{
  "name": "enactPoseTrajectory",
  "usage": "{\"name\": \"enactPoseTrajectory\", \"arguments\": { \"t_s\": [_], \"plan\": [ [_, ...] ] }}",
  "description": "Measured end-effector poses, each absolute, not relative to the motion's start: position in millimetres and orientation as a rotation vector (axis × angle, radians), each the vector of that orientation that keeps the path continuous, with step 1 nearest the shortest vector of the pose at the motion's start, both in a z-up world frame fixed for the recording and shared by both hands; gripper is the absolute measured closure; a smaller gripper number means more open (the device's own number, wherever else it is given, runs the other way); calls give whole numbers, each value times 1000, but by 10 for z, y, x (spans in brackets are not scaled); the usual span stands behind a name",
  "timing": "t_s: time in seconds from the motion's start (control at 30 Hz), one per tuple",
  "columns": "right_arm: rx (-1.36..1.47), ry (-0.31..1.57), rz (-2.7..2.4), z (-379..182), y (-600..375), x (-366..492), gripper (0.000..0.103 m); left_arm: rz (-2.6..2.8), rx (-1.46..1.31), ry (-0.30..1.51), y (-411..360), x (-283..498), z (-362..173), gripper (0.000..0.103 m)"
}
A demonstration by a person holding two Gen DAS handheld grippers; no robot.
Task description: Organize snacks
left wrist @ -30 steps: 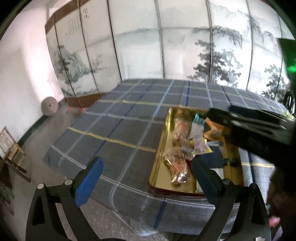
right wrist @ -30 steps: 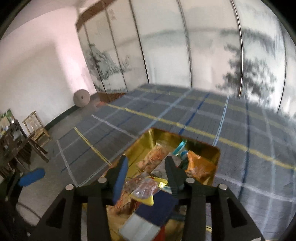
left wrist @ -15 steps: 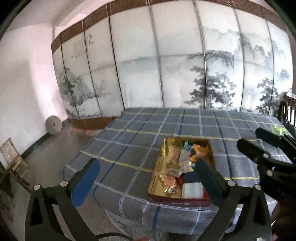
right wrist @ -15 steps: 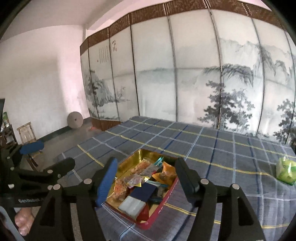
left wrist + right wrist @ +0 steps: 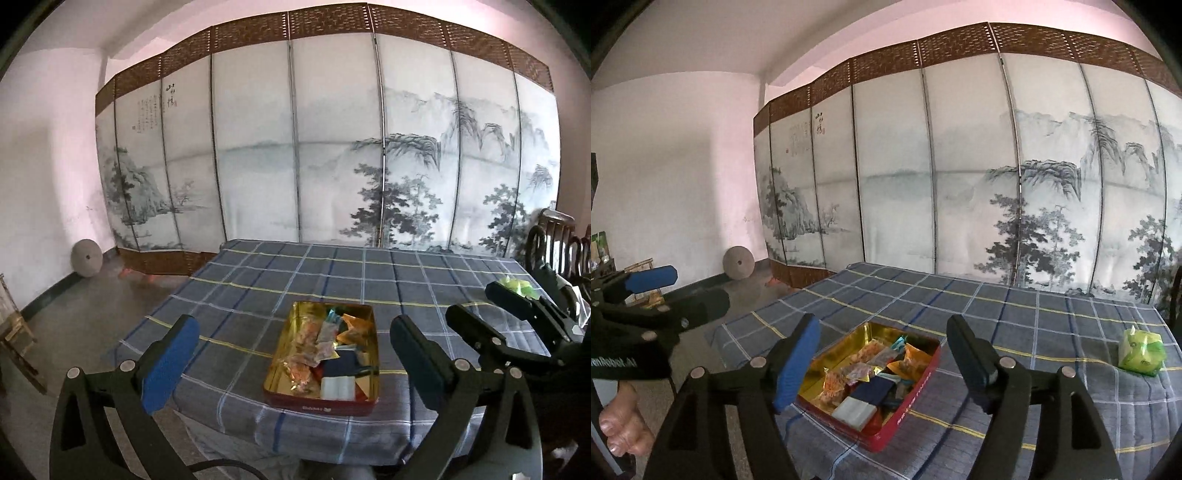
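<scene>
Both grippers have pulled back and up from the snack tin (image 5: 320, 369), which sits near the table's (image 5: 258, 280) front edge. Left gripper (image 5: 291, 362) is spread wide, empty; right gripper (image 5: 882, 354) is opening, empty. Tin's long axis runs away from the fingers; neither hand is clearly nearer.

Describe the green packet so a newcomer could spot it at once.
Start at the table with the blue checked cloth, in front of the painted screen. The red tin of snacks sits near its front edge; the green packet lies alone far to its right, the only loose item on the cloth.
</scene>
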State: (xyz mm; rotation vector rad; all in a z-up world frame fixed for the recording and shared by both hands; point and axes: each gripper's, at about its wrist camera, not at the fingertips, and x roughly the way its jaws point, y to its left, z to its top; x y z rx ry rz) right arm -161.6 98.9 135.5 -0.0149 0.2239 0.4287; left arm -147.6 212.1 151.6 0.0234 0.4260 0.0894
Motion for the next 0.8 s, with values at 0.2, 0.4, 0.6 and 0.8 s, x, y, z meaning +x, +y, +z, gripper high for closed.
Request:
{"name": "enactPoseTrajectory", "arguments": {
  "t_s": [0.2, 0.4, 0.6, 0.8],
  "plan": [
    [3, 232, 407, 1326, 853, -1687, 30, 89, 33, 429, 2068, -1513, 1526, 0],
    [4, 261, 387, 1230, 768, -1670, 29, 79, 42, 455, 2031, -1488, 1515, 0],
    [-11, 328, 347, 1027, 565, -1502, 27, 32, 39, 544, 2001, -1316, 1375, 0],
    [-81, 478, 189, 596, -96, -992, 27, 60, 72, 644, 1933, -1069, 1073, 0]
  ]
}}
